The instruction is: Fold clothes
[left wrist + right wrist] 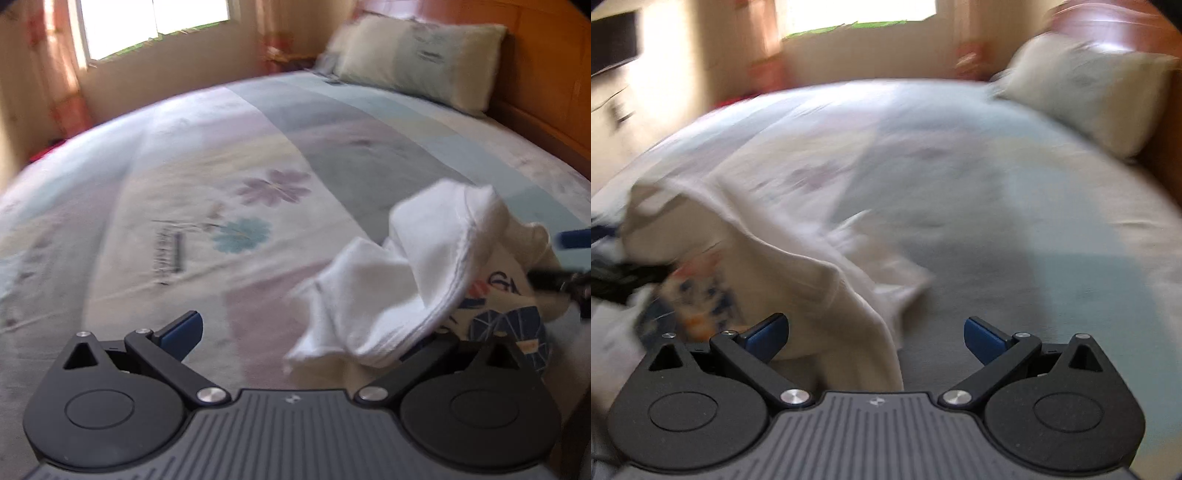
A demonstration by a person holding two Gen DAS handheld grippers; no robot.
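My left wrist view sits low over the bed (258, 155), facing the window (155, 26) and pillow (417, 59), my right wrist view equally low and close, same heading, blurred, both sharing bed, pillow, window and the white garment (399, 280).

The bed (184, 147) carries a flowered sheet (258, 206) — on it lie a pillow (417, 59) and a white garment (406, 280).
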